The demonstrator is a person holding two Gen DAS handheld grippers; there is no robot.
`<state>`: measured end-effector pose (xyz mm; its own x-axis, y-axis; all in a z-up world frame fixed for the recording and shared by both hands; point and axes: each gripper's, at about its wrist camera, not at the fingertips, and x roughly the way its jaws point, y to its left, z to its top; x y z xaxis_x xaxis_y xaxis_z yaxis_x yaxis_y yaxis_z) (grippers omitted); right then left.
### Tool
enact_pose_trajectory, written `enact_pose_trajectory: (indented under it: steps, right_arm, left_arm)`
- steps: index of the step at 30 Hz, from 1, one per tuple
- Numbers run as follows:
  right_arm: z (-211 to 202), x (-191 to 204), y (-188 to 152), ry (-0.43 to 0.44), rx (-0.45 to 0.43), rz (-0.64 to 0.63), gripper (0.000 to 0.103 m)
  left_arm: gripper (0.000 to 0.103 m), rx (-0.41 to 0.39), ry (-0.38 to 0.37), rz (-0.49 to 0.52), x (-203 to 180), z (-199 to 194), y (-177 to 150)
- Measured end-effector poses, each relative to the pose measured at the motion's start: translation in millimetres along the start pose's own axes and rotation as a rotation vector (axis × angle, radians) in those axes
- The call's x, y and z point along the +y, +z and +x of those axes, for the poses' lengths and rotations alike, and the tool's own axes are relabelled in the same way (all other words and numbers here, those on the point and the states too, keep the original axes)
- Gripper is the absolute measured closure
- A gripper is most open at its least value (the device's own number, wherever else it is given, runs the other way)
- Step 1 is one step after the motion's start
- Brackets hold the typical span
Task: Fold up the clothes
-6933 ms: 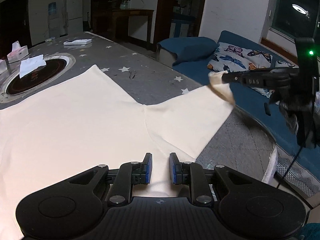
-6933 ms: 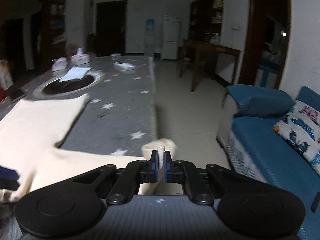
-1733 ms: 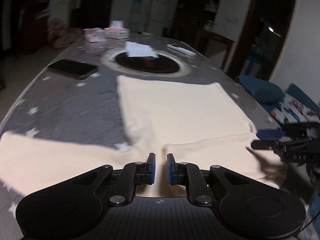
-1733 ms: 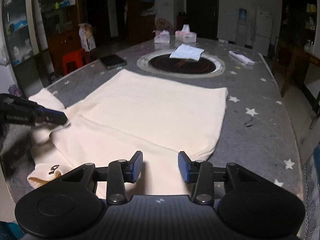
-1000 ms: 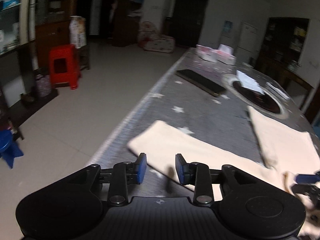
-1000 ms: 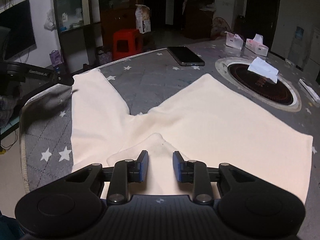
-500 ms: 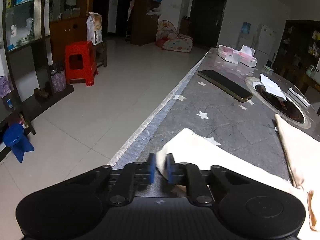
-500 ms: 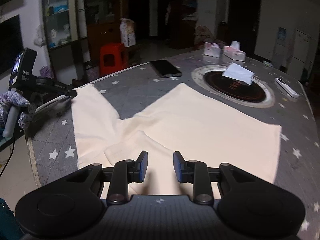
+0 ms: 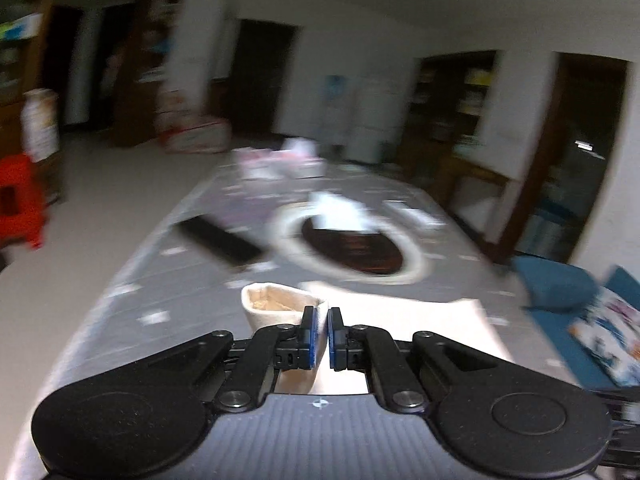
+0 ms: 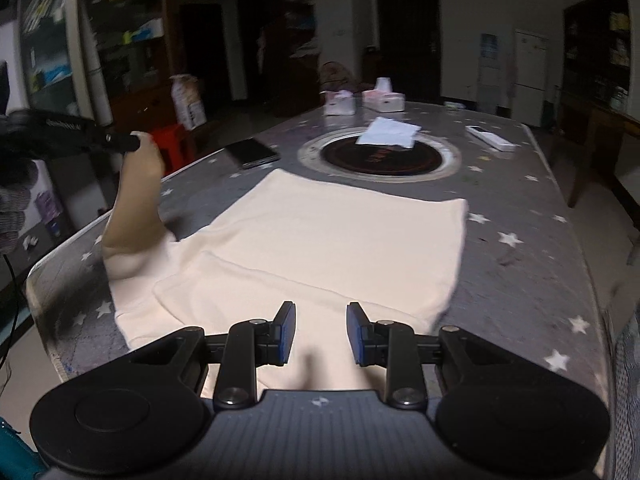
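A cream garment (image 10: 340, 236) lies spread on the grey star-patterned table (image 10: 520, 208). Its right sleeve (image 10: 256, 280) is folded across the near part of the body. My left gripper (image 9: 322, 334) is shut on the cuff of the left sleeve (image 9: 276, 308). In the right wrist view the left gripper (image 10: 134, 142) holds that sleeve (image 10: 136, 208) lifted above the table's left edge. My right gripper (image 10: 320, 332) is open and empty, low over the garment's near edge.
A round inset burner (image 10: 378, 158) with a white paper (image 10: 388, 132) on it lies beyond the garment. A black phone (image 10: 252, 153) lies to its left, a white remote (image 10: 490, 138) to its right. Tissue boxes (image 10: 382, 100) stand at the far end. A blue sofa (image 9: 572, 292) stands right.
My left gripper has closed on the left sleeve's cuff, lifted it off the table and swung right toward the garment. My right gripper has opened wider and drawn back a little.
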<state>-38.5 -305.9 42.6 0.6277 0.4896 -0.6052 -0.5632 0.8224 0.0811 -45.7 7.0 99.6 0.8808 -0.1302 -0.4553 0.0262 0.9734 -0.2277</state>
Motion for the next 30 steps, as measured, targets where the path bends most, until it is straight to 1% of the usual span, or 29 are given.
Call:
enact_pose_trajectory:
  steps: [5,7,10,12,14,16,19,20,23,26,30]
  right_arm:
    - [-15,-18,-12,-0.033,-0.016,0.056,0.076]
    - [-20,-25,-17,-0.047,-0.019,0.079,0.076]
    - [-27,-34,-25,-0.063,-0.019,0.110,0.076]
    - [-29,-40,-29,-0.071,-0.015,0.133,0.076]
    - [-29,-44,-33,-0.074,-0.009,0.150,0.076]
    - [-30,-46,-35,-0.072,-0.006,0.159,0.076]
    - [-29,-46,-35,-0.059,-0.007,0.164,0.076]
    - [-27,-45,-35,-0.055,-0.006,0.163,0.076]
    - [-18,-43,-30,-0.040,0.002,0.148,0.076]
    - [-4,-38,-24,-0.020,0.015,0.125,0.076]
    - [17,-35,-18,-0.014,0.050,0.109,0.076]
  left_arm:
    - [0.097,0.023,-0.216,0.098,-73,15,-1]
    - [0.097,0.052,-0.290,0.118,-97,25,-8]
    - [0.096,0.101,-0.375,0.159,-127,41,-24]
    - [0.095,0.155,-0.399,0.187,-141,54,-38]
    - [0.093,0.203,-0.404,0.204,-149,64,-50]
    - [0.090,0.243,-0.410,0.211,-149,70,-58]
    - [0.083,0.270,-0.410,0.210,-137,68,-63]
    - [0.082,0.270,-0.399,0.205,-129,66,-64]
    - [0.082,0.266,-0.346,0.184,-102,56,-66]
    - [0.082,0.268,-0.270,0.144,-70,54,-66]
    - [0.082,0.278,-0.189,0.108,-35,51,-71]
